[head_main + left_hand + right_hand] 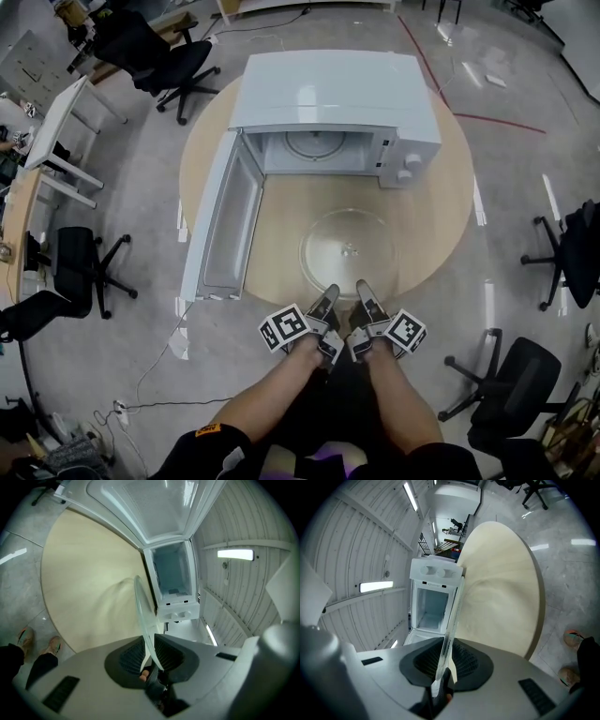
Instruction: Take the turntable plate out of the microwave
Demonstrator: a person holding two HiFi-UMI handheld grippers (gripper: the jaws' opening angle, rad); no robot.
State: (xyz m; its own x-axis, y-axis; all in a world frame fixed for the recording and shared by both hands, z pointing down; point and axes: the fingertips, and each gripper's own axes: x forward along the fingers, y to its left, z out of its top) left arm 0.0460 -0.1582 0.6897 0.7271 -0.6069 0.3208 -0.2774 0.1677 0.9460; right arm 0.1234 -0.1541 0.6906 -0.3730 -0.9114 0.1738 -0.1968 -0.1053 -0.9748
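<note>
Head view: clear round glass turntable plate (349, 251) over wooden table (441, 216)

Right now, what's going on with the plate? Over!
Both shut on the near rim of the turntable plate: left gripper, right gripper. Plate out of the microwave, over the table. Nothing in the way.

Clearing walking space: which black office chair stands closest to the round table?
The chair at the head view's upper left; its wheeled base nearly meets the table rim, others stand clear.
</note>
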